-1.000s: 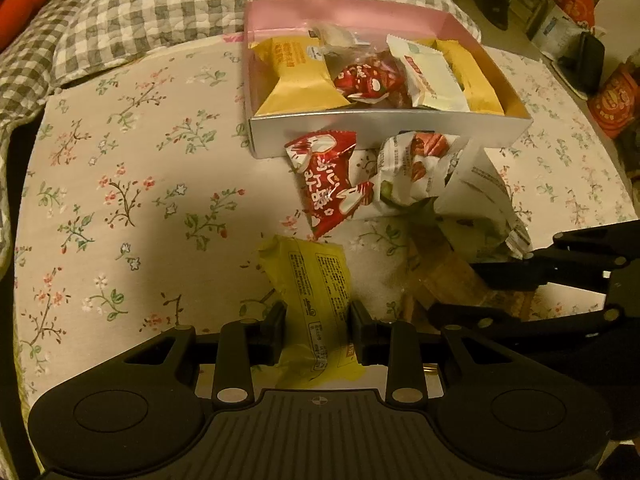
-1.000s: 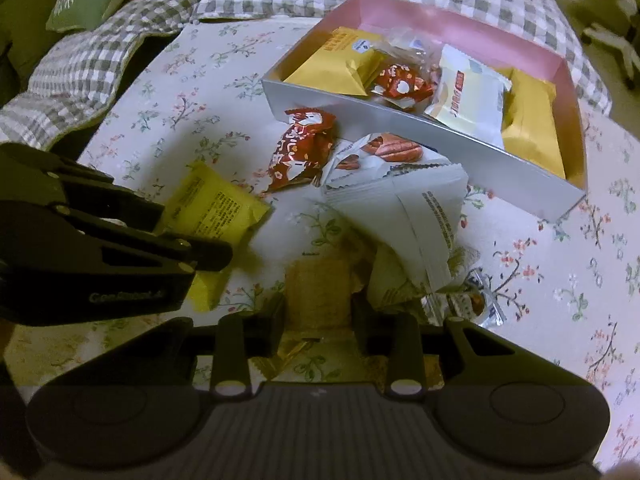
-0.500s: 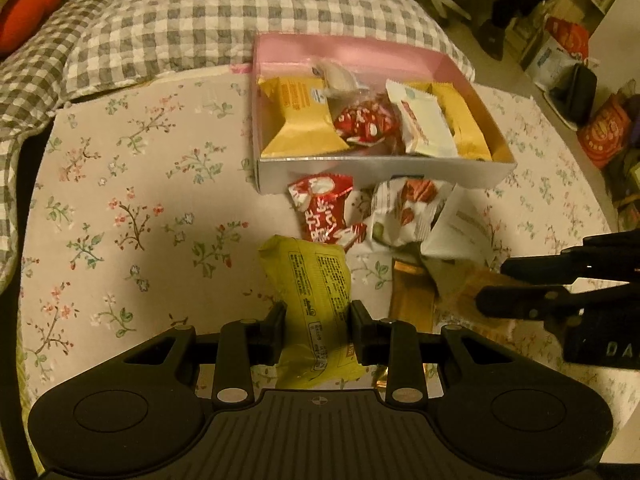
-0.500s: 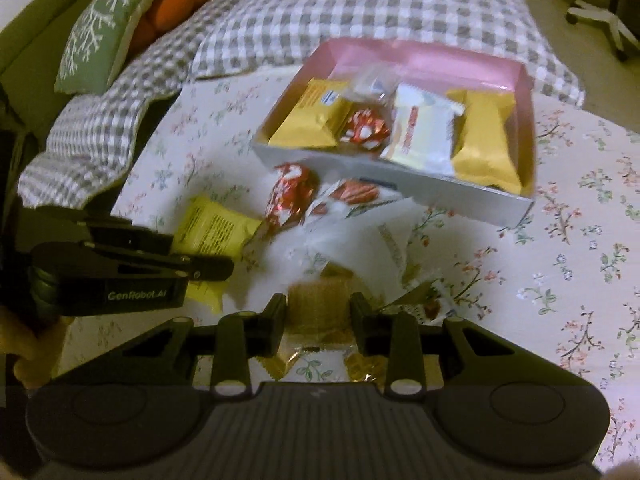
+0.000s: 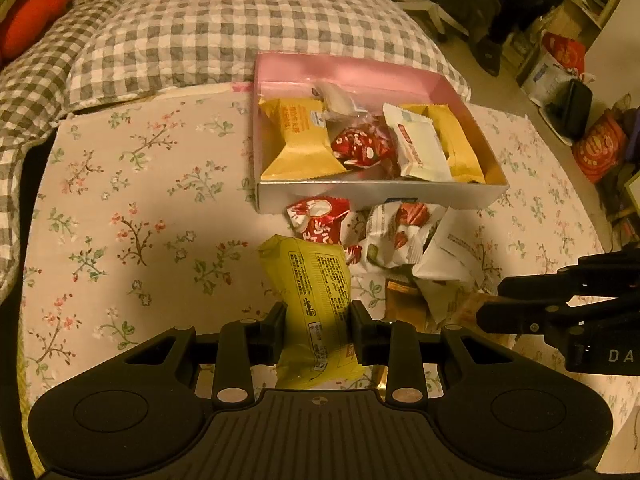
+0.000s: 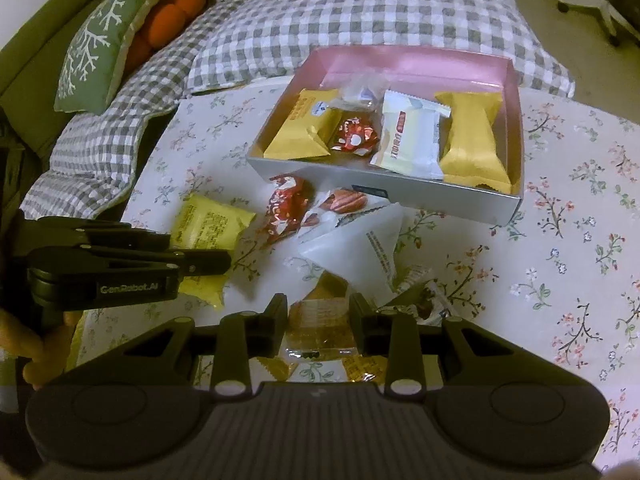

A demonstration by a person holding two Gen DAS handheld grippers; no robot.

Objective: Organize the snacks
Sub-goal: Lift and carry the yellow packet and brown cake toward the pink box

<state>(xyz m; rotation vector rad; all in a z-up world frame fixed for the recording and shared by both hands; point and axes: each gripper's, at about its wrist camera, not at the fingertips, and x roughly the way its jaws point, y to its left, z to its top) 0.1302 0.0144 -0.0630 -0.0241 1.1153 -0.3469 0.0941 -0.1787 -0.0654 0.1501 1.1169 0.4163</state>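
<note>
transfer step in hand: left gripper (image 5: 318, 320) is clamped on the crinkled yellow-green foil snack packet (image 5: 312, 300), held clear above the floral-print tablecloth (image 5: 120, 220) and short of the shallow open cardboard box with pink inner walls and silver outer face (image 5: 380, 196). right gripper (image 6: 318, 316) is closed on a translucent amber-wrapped biscuit packet (image 6: 320, 320), low at the near edge of the loose pile. judgement: both packets are bound for the box; the next move calls for carrying each forward over the near wall and releasing into a free spot, the left rear corner looking least crowded. count inside box: two golden pillow packs, one white-and-red pack, one red foil sweet, one clear wrapped piece at the back; five visible. count loose on the cloth: one red foil packet (image 5: 320, 220), one white packet printed with nuts (image 5: 396, 232), one plain white packet with small print (image 6: 360, 240), plus crumpled pieces beneath that cannot be counted reliably.
</note>
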